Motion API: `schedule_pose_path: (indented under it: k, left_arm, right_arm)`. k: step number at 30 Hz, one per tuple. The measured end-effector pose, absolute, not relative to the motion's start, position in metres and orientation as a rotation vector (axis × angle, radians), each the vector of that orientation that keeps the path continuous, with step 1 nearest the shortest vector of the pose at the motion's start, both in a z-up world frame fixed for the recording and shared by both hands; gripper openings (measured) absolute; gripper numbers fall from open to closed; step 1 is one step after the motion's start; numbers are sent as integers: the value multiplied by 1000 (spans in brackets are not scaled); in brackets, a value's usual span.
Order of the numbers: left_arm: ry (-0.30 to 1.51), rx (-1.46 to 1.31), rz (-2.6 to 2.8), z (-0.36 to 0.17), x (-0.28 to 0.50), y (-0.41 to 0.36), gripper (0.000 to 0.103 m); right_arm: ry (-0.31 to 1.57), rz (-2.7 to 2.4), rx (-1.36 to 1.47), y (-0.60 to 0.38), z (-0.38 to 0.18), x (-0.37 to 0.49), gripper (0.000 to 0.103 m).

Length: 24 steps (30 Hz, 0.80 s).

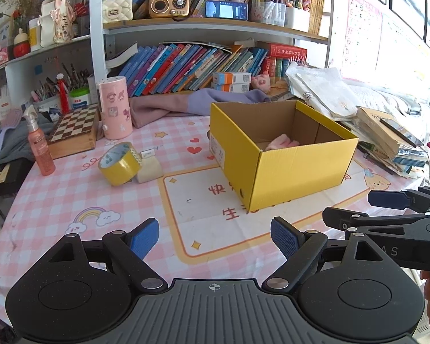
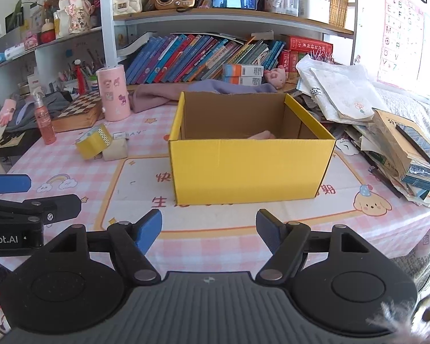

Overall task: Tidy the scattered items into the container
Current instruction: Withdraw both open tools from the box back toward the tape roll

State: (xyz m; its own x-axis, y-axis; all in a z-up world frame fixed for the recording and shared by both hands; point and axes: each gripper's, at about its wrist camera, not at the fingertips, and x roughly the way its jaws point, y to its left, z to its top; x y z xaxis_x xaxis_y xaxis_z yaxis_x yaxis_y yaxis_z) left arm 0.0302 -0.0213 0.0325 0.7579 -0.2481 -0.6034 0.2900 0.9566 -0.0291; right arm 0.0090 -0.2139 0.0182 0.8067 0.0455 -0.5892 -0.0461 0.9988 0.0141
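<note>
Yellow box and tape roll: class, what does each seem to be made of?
Yellow box: corrugated cardboard, matte yellow outside, raw brown inside, with fold creases at the corners. Tape roll: probably glossy yellow plastic tape wound on a core; the core's material is unclear.

— Box [image 1: 275,154] where?
— On the table [image 1: 71,200], mid-right; a soft item [image 1: 281,142] inside, at the bottom.
— Left of the box?
— Tape roll [image 1: 120,163], leaning on a small block [image 1: 149,169] just beside it. Further left, a spray bottle [image 1: 40,143] upright near the table edge.
— Behind those?
— Chessboard [image 1: 74,129], with a cylinder [image 1: 115,107] standing right of it. Cloth [image 1: 186,104] behind the box, books [image 1: 186,68] behind the cloth.
— Right of the box?
— Stacked papers [image 2: 344,91] and books, well apart from the tape.
</note>
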Motion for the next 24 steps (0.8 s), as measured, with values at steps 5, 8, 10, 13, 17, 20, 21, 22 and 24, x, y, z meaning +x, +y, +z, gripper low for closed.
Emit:
schedule_pose_path:
  k: [5, 8, 10, 13, 17, 20, 21, 22, 24]
  left_arm:
    - [660, 67, -301, 30, 20, -12, 88]
    - [670, 68, -304, 28, 14, -7, 88]
    - [677, 69, -305, 26, 9, -3, 88]
    - [688, 70, -305, 24, 3, 3, 88]
    - [695, 66, -305, 22, -3, 12, 88]
    - [697, 63, -303, 21, -7, 18, 88]
    - [697, 61, -302, 21, -8, 20, 88]
    - [698, 59, -301, 21, -9, 22, 88]
    - [697, 54, -296, 21, -10, 27, 88]
  right_arm:
    - [640, 51, -1, -203, 17, -2, 74]
    - [649, 53, 0, -196, 15, -9, 74]
    - [657, 56, 1, -191, 13, -14, 74]
    - [666, 63, 0, -184, 11, -22, 75]
    - [672, 67, -2, -175, 9, -29, 76]
    - [675, 68, -4, -168, 8, -33, 77]
    - [676, 69, -5, -166, 8, -34, 77]
    - [677, 71, -7, -164, 8, -35, 77]
    - [678, 76, -11, -160, 8, -36, 77]
